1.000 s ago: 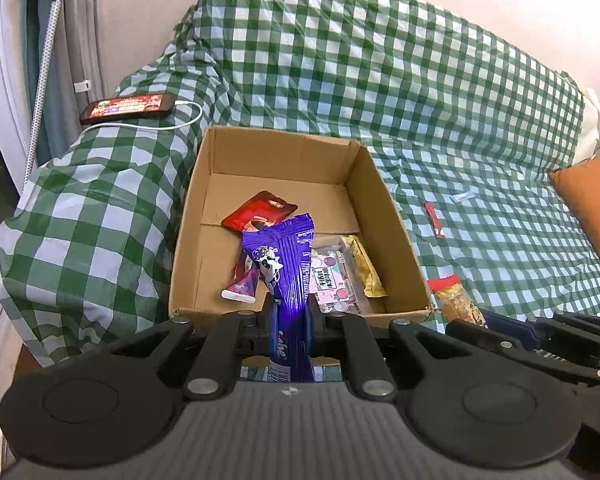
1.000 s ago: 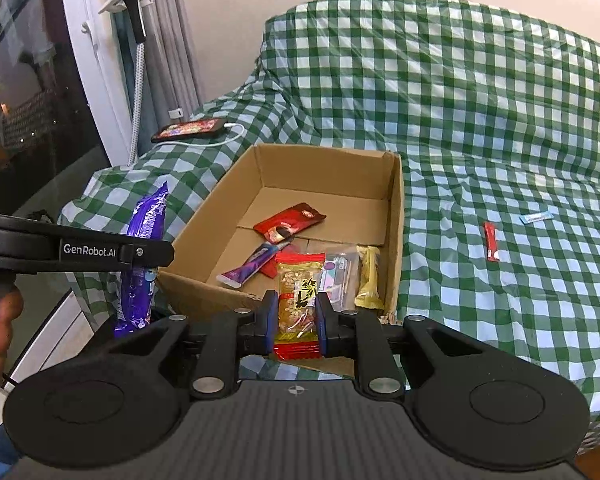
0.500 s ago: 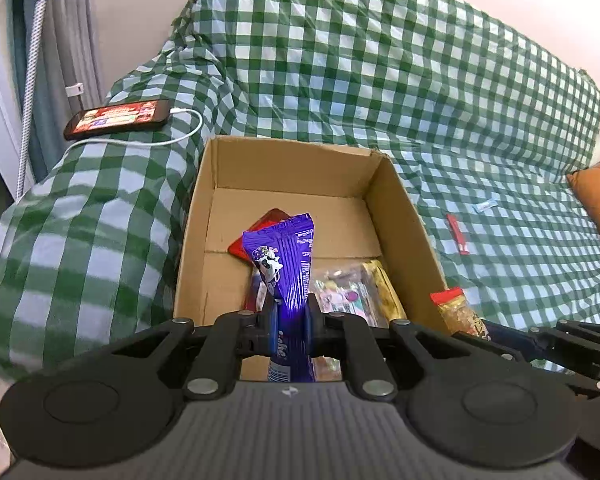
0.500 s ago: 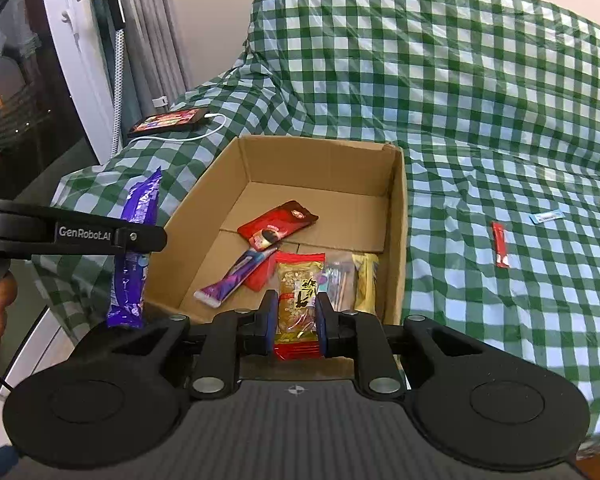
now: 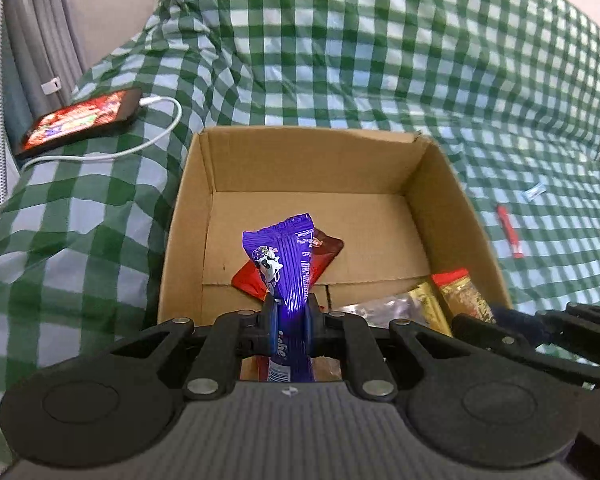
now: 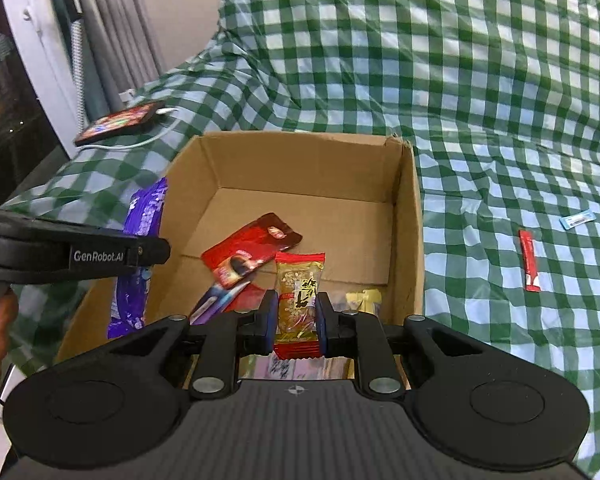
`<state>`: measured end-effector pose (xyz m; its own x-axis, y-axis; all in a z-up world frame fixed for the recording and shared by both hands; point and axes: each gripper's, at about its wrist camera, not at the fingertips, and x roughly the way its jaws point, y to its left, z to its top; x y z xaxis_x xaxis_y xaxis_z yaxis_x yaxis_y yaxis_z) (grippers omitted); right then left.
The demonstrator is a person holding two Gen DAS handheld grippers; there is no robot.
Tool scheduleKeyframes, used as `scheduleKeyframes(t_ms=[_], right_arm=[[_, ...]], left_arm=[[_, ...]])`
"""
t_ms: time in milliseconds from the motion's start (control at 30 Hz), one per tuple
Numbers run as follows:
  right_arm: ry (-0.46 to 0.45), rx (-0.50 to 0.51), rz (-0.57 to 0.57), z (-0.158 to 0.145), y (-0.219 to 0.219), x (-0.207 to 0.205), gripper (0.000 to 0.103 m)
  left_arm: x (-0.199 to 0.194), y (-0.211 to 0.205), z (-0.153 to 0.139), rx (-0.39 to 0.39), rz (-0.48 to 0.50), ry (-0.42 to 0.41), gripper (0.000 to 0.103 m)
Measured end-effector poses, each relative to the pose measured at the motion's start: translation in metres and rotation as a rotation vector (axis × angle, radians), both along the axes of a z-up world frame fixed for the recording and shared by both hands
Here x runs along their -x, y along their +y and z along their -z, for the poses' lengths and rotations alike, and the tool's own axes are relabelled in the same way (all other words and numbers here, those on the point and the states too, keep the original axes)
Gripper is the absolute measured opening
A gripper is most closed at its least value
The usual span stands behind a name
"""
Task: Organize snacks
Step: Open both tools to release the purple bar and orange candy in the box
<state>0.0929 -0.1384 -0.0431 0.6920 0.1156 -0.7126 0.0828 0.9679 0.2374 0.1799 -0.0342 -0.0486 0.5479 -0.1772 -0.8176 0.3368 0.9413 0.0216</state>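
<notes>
Snacks: two in hand, both over the cardboard box (image 6: 406, 216). Left gripper (image 5: 290, 322) jaws clamped on the purple wrapper (image 5: 290, 264), gripped low so the pack stands up above the near-left part of the box. Right gripper (image 6: 298, 316) jaws clamped on the peanut bar (image 6: 300, 284), upright too, above the near-right part. Holding them by the lower end likely keeps the free end clear for a straight drop.

On the box floor: red pouch (image 6: 250, 252), a purple stick pack (image 6: 216, 300), a gold bar (image 5: 428, 308), a clear-wrapped pack, hard to read.

Outside the box on the checked cover (image 6: 480, 120): red stick (image 6: 529, 260) and small blue packet (image 6: 578, 218), well apart from it, probably next. Phone (image 5: 80, 122) on charge, left of the box, not a snack.
</notes>
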Motion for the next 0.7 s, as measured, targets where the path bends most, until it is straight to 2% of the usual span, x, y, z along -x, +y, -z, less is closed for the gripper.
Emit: scheduleKeyframes(t_ms=[333,367,400,433,467,500,533,700], right_arm=[[0.049,-0.015,0.033,0.029,-0.018,-0.038,0.022],[0.045,-0.027,0.036,0.029,-0.019,-0.039,0.023],[0.039,-0.040,0.045,0.029,-0.021,-0.039,0.028],[0.035,-0.054,0.060,0.028,-0.023,-0.040,0.047],[0.033,-0.064,0.074,0.026,-0.025,-0.040,0.059],[0.027,-0.070,0.090,0.023,-0.026,-0.039,0.070],[0.014,-0.072,0.108,0.019,-0.027,-0.036,0.073],[0.002,-0.076,0.103,0.003,-0.021,-0.014,0.078]], left_arm=[[-0.035,-0.013,0.030,-0.048,0.000,0.038,0.015],[-0.036,-0.013,0.030,-0.052,0.001,0.039,0.027],[-0.037,-0.015,0.030,-0.059,0.006,0.048,0.064],[-0.037,-0.015,0.029,-0.069,0.004,0.054,0.085],[-0.036,-0.015,0.027,-0.094,-0.018,0.042,0.102],[-0.032,-0.013,0.023,-0.119,-0.049,-0.001,0.103],[-0.029,-0.011,0.020,-0.125,-0.050,-0.026,0.103],[-0.004,0.003,0.006,-0.130,-0.041,-0.008,0.103]])
